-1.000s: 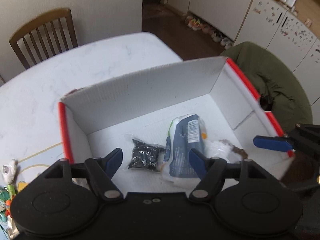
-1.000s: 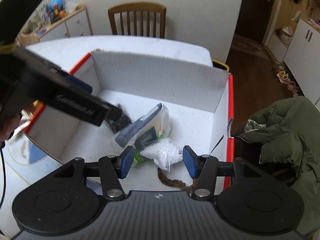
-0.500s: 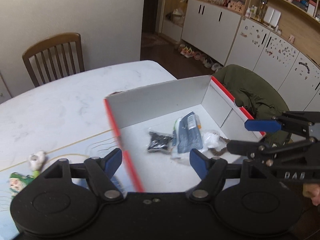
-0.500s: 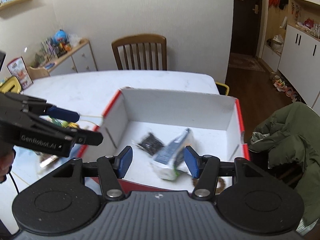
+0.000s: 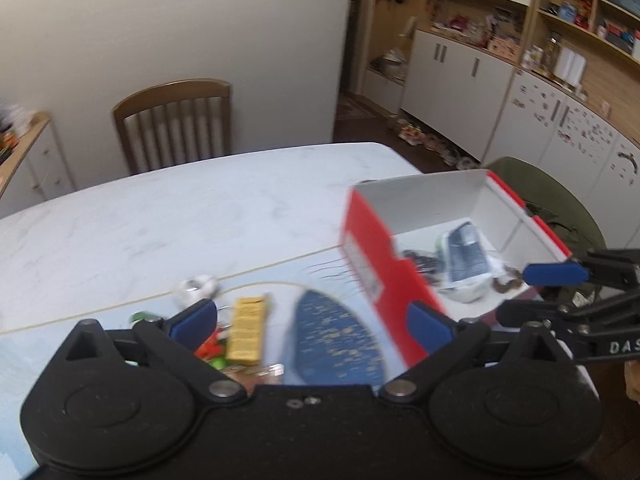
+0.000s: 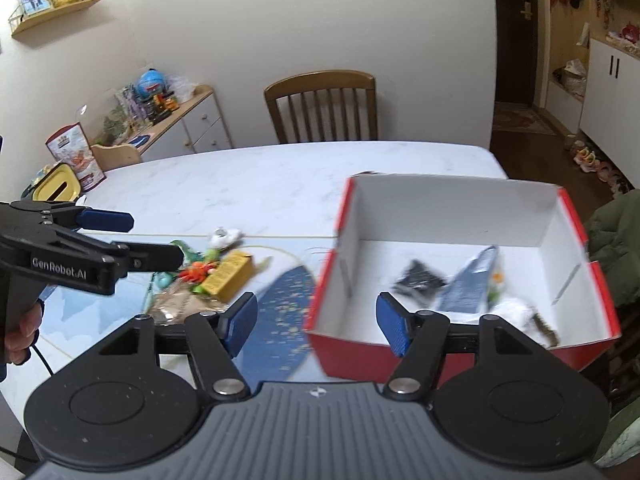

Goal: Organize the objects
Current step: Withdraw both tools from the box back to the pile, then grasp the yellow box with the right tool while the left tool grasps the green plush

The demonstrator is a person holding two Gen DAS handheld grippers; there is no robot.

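Red box (image 6: pixel 460 356) sits ahead of our right gripper (image 6: pixel 316 322), jaws apart, empty; we count one black packet (image 6: pixel 420 280) inside. Left gripper (image 5: pixel 312 316) gapes over one yellow carton (image 5: pixel 246 330).

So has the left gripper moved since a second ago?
Yes. The left gripper has pulled back out of the red box and swung left, now open over the loose items on the table.

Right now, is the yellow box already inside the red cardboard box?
No. The yellow box lies on the table mat among the loose toys, to the left of the red cardboard box and outside its walls.
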